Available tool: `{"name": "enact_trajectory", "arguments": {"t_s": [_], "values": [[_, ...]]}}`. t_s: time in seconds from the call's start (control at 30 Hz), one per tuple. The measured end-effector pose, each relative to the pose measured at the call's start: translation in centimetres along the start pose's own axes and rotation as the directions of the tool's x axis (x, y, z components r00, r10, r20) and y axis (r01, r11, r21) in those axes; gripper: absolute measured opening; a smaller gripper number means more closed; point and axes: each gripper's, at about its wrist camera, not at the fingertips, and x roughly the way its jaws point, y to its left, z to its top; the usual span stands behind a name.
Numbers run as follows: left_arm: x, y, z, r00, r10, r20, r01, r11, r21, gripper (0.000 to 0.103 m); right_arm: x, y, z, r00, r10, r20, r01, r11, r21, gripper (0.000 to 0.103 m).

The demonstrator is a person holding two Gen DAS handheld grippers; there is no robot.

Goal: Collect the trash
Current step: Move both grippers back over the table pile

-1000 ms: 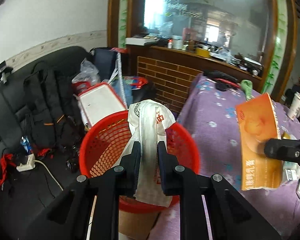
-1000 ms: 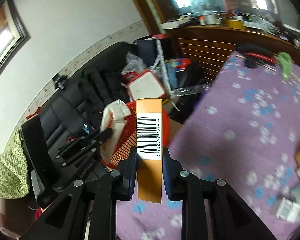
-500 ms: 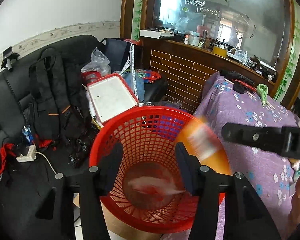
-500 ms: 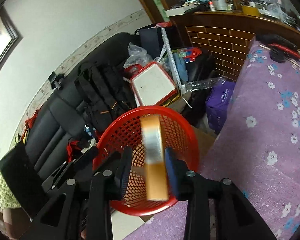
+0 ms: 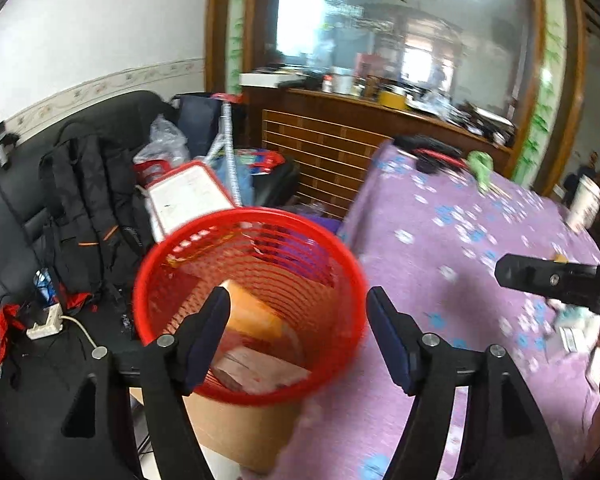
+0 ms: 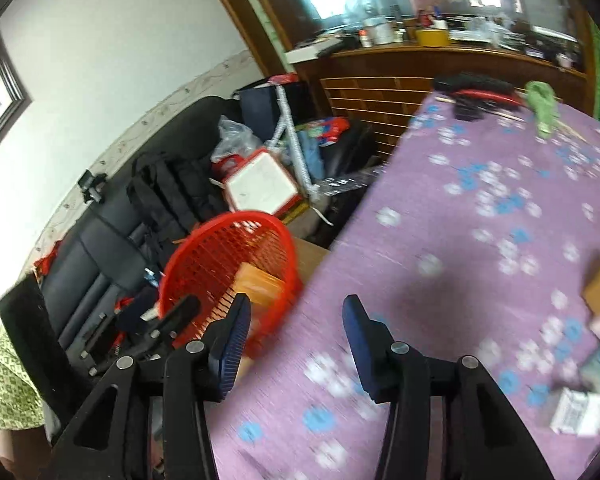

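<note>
A red mesh basket (image 5: 156, 264) (image 6: 204, 240) stands on a cardboard box beside the purple flowered table (image 5: 460, 240) (image 6: 480, 220). An orange box (image 5: 256, 312) (image 6: 260, 284) and a white wrapper (image 5: 260, 372) lie inside the basket. My left gripper (image 5: 298, 300) hovers above the basket, its jaws opening with nothing between them. My right gripper (image 6: 298, 312) is over the table's left edge, jaws opening, also with nothing in them. The right gripper's finger shows in the left wrist view as a black bar at right (image 5: 552, 280).
More small boxes and packets (image 6: 596, 360) lie on the table at right. A black backpack (image 5: 84, 208), a white-and-red case (image 5: 188, 196) and bags crowd the black sofa behind the basket. A power strip (image 5: 44, 324) lies on the sofa. A paper cup (image 5: 584, 200) stands far right.
The left gripper let go of the white wrapper and the right let go of the orange box; both now lie in the basket. Both grippers widened, and the right one swung right over the table.
</note>
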Motion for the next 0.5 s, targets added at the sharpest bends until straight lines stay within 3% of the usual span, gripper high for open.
{"name": "enact_trajectory", "arguments": {"t_s": [0.23, 0.5], "values": [[-0.7, -7.0, -2.4, 0.993, -0.1, -0.059, 0.106, 0.989, 0.104, 0.072, -5.4, -5.4, -5.1, 0.994, -0.107, 0.007, 0.107, 0.993, 0.049, 0.052], [-0.7, -15.2, -4.7, 0.974, -0.189, -0.127, 0.215, 0.948, 0.235, 0.072, -11.5, -12.1, -9.9, 0.978, -0.206, 0.036, 0.197, 0.966, 0.169, 0.052]]}}
